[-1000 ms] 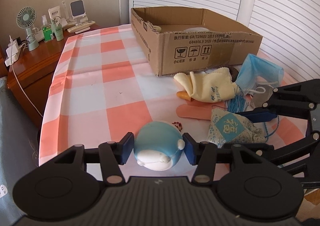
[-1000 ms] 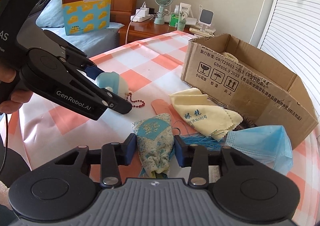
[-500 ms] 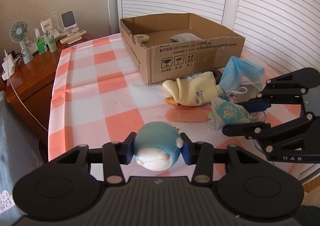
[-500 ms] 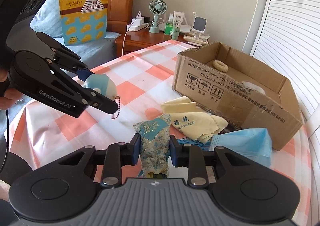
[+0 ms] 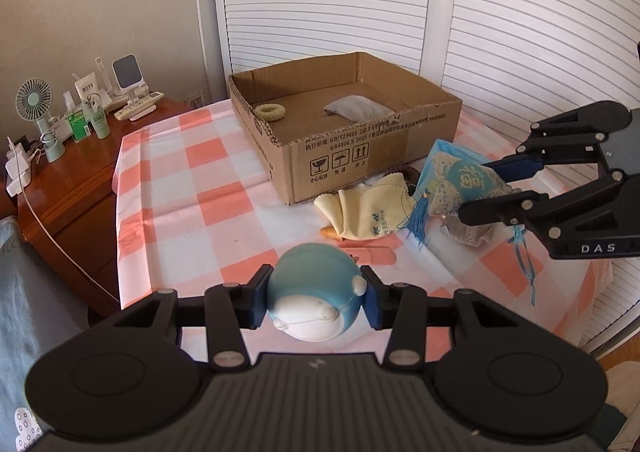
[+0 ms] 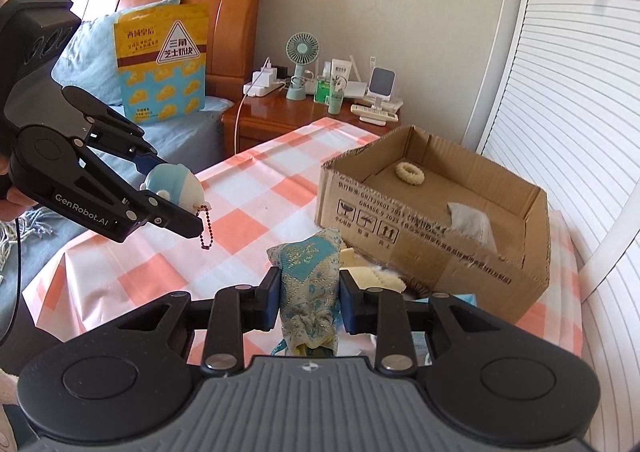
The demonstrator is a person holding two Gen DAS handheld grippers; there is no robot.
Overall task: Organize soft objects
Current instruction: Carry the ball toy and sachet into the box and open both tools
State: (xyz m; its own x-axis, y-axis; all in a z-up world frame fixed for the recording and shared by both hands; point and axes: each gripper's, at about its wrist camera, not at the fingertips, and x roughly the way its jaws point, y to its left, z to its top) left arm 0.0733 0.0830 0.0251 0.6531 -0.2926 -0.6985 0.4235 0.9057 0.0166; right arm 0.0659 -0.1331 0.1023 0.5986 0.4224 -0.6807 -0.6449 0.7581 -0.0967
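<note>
My left gripper (image 5: pixel 316 298) is shut on a round blue and white plush toy (image 5: pixel 312 292), held above the checked tablecloth (image 5: pixel 192 188). In the right wrist view the toy (image 6: pixel 176 184) has a red bead chain (image 6: pixel 206 232) dangling from it. My right gripper (image 6: pixel 310 302) is shut on a teal embroidered pouch (image 6: pixel 310 280), also off the table, its blue tassel (image 5: pixel 418 218) hanging. Beyond both stands an open cardboard box (image 5: pixel 360 148) with a cream ring (image 5: pixel 270 111) and a grey pad (image 5: pixel 354 108) inside.
A yellow cloth (image 5: pixel 364 212), a blue face mask (image 5: pixel 440 144) and an orange strip (image 5: pixel 376 254) lie in front of the box. A wooden nightstand (image 5: pixel 72 172) with a fan and bottles stands left of the table. White shutters rise behind it, and a bed (image 6: pixel 172 124) lies beyond.
Both grippers have risen from the table, the left lifting the plush toy and the right lifting the pouch. The box interior has come into view.
</note>
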